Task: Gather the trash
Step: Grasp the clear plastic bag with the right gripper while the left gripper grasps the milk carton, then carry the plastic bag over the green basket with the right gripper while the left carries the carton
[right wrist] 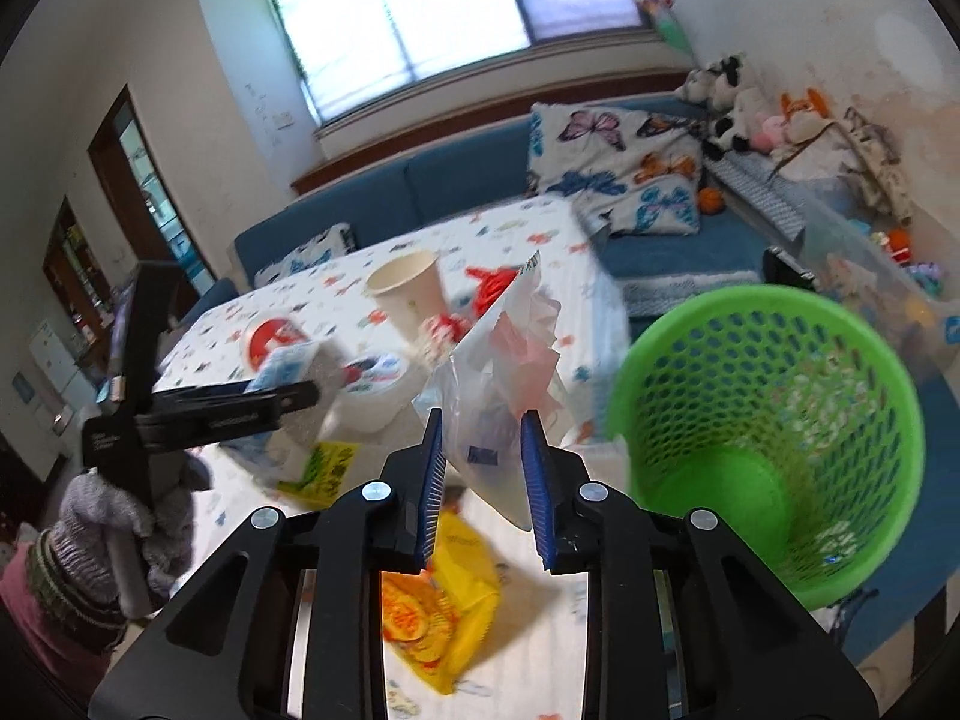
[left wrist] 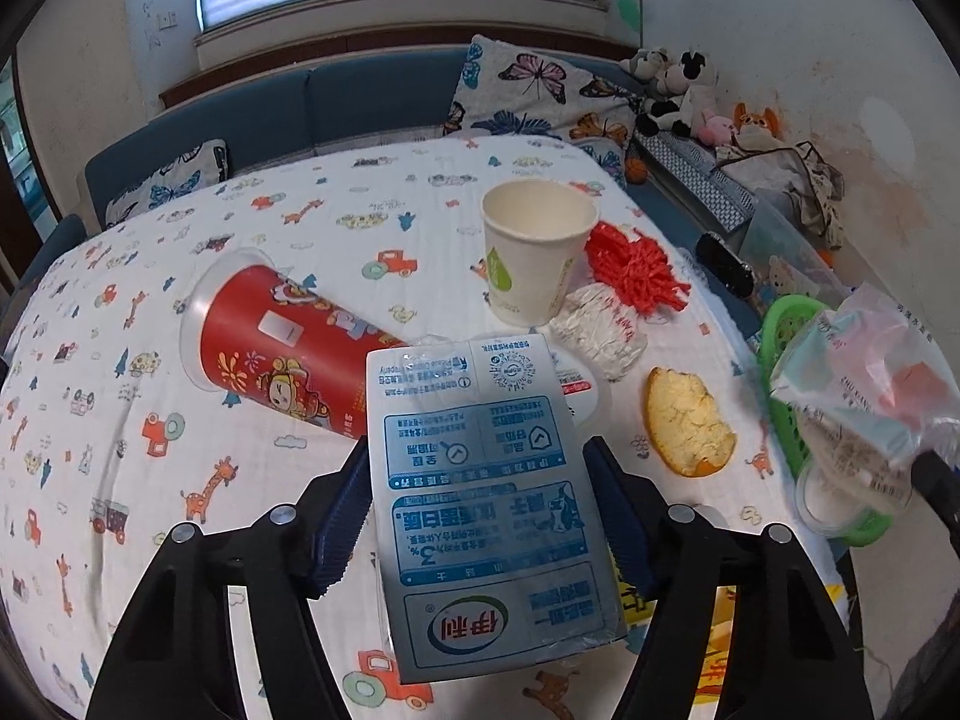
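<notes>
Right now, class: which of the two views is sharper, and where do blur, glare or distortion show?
Left wrist view: sharp, print on the milk carton readable, though the table bulges from the fisheye lens. Right wrist view: smeared, with paper cup and green basket soft; the window is blown out white.

A: Blue-and-white glossy milk carton [left wrist: 489,516]; matt white paper cup [left wrist: 536,252].
B: Green perforated plastic basket [right wrist: 774,438], smooth. Clear crinkled plastic bag [right wrist: 504,396]. Printed cotton tablecloth [left wrist: 150,360], soft weave.
</notes>
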Motion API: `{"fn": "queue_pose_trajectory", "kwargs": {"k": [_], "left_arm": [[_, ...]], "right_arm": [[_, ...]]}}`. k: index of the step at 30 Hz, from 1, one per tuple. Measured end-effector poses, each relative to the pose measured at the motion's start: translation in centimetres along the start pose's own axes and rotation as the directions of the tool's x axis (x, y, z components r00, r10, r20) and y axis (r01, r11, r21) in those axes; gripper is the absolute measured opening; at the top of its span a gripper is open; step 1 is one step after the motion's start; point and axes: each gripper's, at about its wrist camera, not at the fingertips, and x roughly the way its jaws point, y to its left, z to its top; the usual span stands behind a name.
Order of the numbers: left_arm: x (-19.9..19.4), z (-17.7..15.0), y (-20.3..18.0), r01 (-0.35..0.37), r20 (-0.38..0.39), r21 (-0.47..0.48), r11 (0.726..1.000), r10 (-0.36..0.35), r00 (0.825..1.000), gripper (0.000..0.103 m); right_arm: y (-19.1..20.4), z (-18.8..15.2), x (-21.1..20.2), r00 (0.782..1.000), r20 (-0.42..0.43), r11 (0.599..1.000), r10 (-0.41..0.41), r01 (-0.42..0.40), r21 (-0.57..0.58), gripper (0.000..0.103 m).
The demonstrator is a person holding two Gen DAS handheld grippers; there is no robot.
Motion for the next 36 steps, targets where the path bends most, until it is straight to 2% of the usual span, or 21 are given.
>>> {"fn": "queue_pose_trajectory", "kwargs": {"k": [8,11,15,23,31,36], "left_arm": [[-3.5,0.8,-2.3,0.066,0.064,0.038,0.997,-0.068,0.996,0.067],[-4.3,1.1,-3.9,0.113,0.068,0.055,0.992,-0.116,0.991,0.067],[-4.8,1.6,-7.2,0.153,0.064,0.106,0.983,-0.160,0.985,0.067],[-4.0,2.1,-12.9,0.192,0.040,0.184,0.964,-0.203,0.978,0.067],[-2.8,2.4,-14.3,0.196,0.017,0.200,0.960,-0.204,0.979,0.067],[-2.7,2.7,-14.1,0.190,0.020,0.197,0.962,-0.197,0.980,0.067]], "right_arm": [[-4.8,-0.8,0.2,0.993,-0.008,0.991,-0.121,0.121,0.053,0.026],[-6.8,-1.4,0.6,0.987,-0.027,0.984,-0.161,0.162,0.071,0.026],[-9.1,-2.4,1.2,0.984,-0.063,0.979,-0.167,0.173,0.108,0.030],[-11.5,-3.6,0.8,0.981,-0.073,0.974,-0.182,0.190,0.122,0.028],[-12.1,-3.5,-0.4,0.985,-0.047,0.976,-0.166,0.171,0.134,0.024],[-11.0,-2.6,-2.1,0.990,0.010,0.982,-0.138,0.136,0.130,0.024]]}}
